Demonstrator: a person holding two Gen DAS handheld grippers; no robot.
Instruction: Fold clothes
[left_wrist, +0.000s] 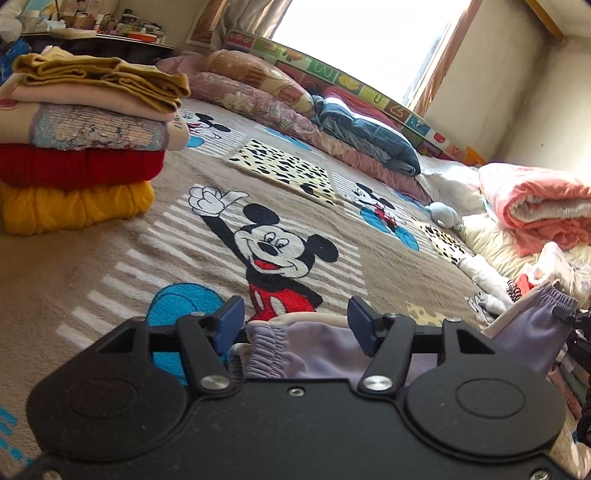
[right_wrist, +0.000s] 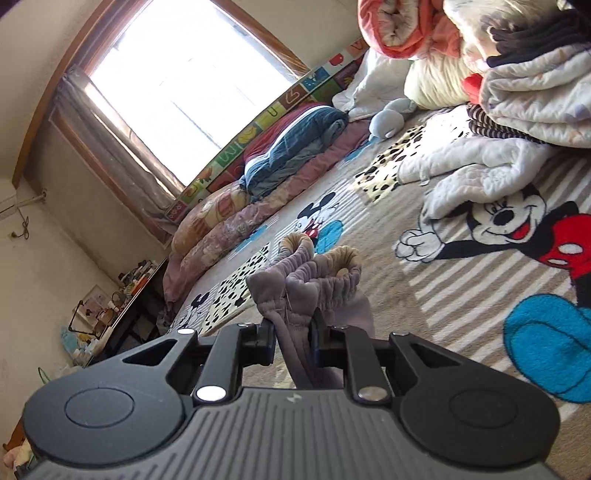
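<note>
A lavender garment with gathered elastic cuffs (right_wrist: 310, 284) hangs bunched over the cartoon-mouse blanket (right_wrist: 461, 295). My right gripper (right_wrist: 293, 339) is shut on it, and the fabric is pinched between the two pads. In the left wrist view the same lavender garment (left_wrist: 295, 343) lies in the gap of my left gripper (left_wrist: 297, 325). Those jaws stand wide apart, and the blue pads (left_wrist: 231, 321) are clear of the cloth on both sides. The garment stretches off to the right (left_wrist: 532, 325), toward the frame's edge.
A stack of folded clothes (left_wrist: 81, 140) stands at the left on the blanket (left_wrist: 110, 258). Unfolded laundry and a pink quilt (left_wrist: 535, 206) are heaped at the right. A white quilted garment (right_wrist: 472, 166) lies loose. Pillows (left_wrist: 258, 88) line the wall under the window.
</note>
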